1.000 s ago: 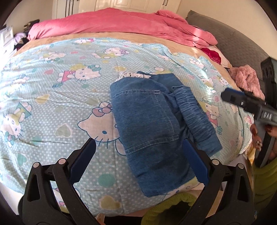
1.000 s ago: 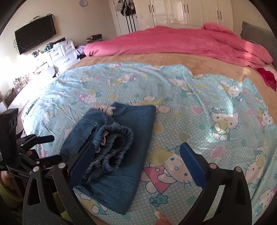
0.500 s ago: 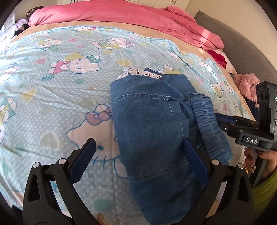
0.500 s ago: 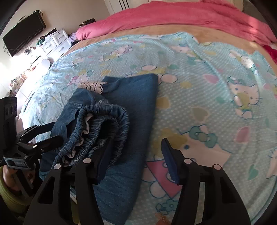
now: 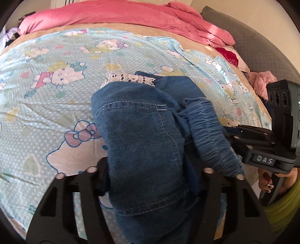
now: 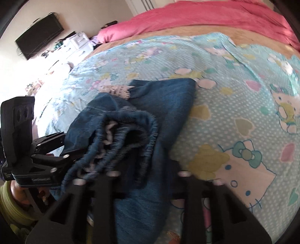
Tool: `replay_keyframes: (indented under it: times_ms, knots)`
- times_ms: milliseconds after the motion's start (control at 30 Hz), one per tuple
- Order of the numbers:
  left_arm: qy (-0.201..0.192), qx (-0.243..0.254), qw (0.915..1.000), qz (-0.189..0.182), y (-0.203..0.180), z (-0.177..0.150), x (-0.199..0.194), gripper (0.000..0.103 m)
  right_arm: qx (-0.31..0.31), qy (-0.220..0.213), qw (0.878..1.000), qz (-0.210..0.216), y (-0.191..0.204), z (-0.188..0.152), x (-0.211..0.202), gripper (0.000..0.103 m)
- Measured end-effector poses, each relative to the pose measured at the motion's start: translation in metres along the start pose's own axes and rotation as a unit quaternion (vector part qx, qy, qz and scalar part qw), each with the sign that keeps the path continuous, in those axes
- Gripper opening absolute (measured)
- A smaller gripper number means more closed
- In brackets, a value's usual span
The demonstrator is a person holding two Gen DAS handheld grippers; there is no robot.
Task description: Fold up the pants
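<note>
Blue denim pants lie folded in a bundle on the Hello Kitty bedsheet, with white lace trim at their far end. My left gripper is shut on the near end of the pants, and the denim hides its fingertips. The elastic waistband bunches up in the right wrist view. My right gripper is shut on the pants at the waistband side. Each gripper shows in the other's view, the right and the left.
A pink duvet lies across the far end of the bed. A grey headboard and a pink plush item are at the right. A TV and a white dresser stand by the left wall.
Both grippers moved in onto the near end of the pants and closed on the denim. They were open a second ago. The bundle is now bunched and slightly lifted.
</note>
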State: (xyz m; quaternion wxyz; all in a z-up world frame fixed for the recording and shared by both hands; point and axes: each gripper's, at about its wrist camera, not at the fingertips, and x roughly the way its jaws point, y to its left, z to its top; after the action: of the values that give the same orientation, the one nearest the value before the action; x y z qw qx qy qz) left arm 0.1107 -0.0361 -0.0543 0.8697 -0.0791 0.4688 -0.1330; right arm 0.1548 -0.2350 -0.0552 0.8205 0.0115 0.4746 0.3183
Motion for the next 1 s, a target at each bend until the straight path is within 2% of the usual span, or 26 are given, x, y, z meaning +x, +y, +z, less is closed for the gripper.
replay_keyframes:
  times_ms: [33, 133, 400, 633, 1000]
  knots:
    - [-0.003, 0.004, 1.0, 0.002, -0.002, 0.0, -0.001, 0.041, -0.019, -0.007, 1.0, -0.011, 0.007, 0.0, -0.003, 0.013]
    - [-0.012, 0.014, 0.9998, 0.005, -0.005, 0.003, -0.008, 0.034, -0.045, -0.029, 0.998, -0.023, 0.021, 0.001, -0.011, 0.012]
    - [-0.033, 0.007, 0.9994, 0.008, 0.002, 0.018, -0.021, 0.034, -0.092, -0.062, 0.993, -0.035, 0.043, 0.028, -0.021, 0.012]
    - [-0.053, -0.002, 0.9983, 0.026, 0.019, 0.045, -0.026, 0.034, -0.111, -0.078, 0.99, -0.041, 0.053, 0.062, -0.009, 0.012]
    - [-0.063, -0.011, 0.9972, 0.039, 0.042, 0.078, -0.011, 0.034, -0.093, -0.082, 0.991, -0.05, 0.044, 0.092, 0.019, 0.012]
